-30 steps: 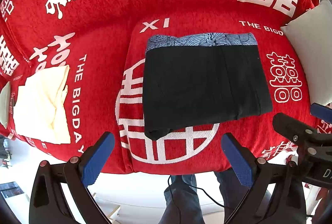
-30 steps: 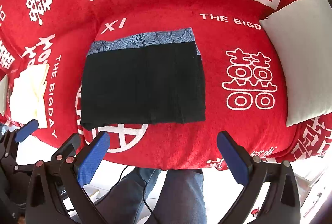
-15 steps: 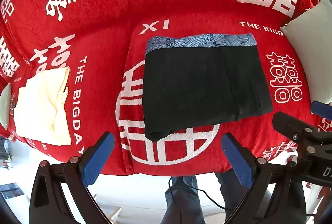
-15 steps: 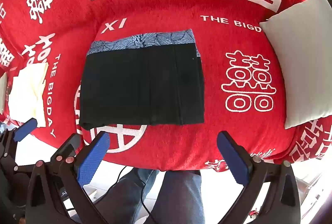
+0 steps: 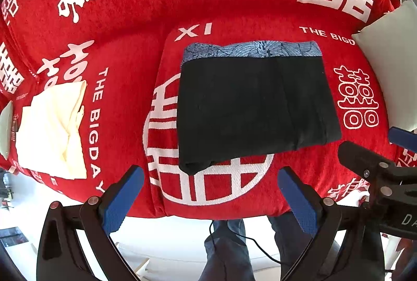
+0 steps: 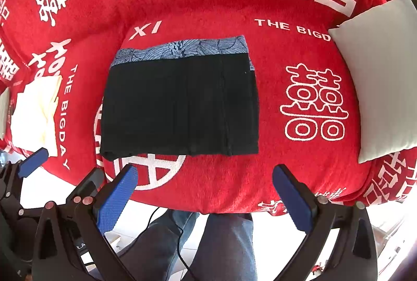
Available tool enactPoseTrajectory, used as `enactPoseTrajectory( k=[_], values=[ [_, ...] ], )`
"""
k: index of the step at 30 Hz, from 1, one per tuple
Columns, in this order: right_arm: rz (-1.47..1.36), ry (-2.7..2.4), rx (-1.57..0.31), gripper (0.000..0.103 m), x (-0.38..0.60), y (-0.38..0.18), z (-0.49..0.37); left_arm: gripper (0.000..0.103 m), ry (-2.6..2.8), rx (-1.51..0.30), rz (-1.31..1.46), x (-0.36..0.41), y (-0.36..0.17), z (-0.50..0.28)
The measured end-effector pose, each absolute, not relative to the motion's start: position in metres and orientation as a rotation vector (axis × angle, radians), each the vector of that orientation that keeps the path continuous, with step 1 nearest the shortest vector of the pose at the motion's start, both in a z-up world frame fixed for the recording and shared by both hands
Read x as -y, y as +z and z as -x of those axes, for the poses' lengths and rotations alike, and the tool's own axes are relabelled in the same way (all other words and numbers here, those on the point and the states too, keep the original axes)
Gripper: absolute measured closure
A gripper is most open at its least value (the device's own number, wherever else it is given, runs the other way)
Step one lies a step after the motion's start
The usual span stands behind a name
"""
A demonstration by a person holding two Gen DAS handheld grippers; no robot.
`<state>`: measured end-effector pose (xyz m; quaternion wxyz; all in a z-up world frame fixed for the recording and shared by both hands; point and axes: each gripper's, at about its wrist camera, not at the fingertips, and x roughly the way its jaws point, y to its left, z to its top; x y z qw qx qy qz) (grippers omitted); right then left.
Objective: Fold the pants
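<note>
Black pants [image 5: 250,109] lie folded into a flat rectangle mid-frame on the red sofa cover [image 5: 125,20], patterned blue waistband [image 5: 250,50] along the top edge. Left gripper [image 5: 211,195] and right gripper [image 6: 206,193] both sit at bottom of frame, jaws spread wide, holding nothing, clear of the cloth. Cream folded cloth [image 5: 52,130] at far left, white pillow [image 6: 383,77] at right edge.

Pants [image 5: 255,109] lying folded at sofa [image 5: 125,28] seat centre; cloth [image 5: 52,130] lying to their left, pillow [image 6: 383,77] sitting to their right.
</note>
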<state>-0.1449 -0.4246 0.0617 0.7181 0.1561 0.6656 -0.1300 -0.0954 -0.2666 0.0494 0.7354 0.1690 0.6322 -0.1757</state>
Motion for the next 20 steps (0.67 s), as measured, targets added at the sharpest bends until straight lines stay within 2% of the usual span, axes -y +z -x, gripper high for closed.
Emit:
enactPoseTrajectory(
  k=[20],
  values=[
    [-0.345, -0.285, -1.478, 0.0, 0.4228, 0.0572, 0.1477, 0.0, -0.38, -1.366, -0.37, 0.2675, 0.0511, 0.0988]
  ],
)
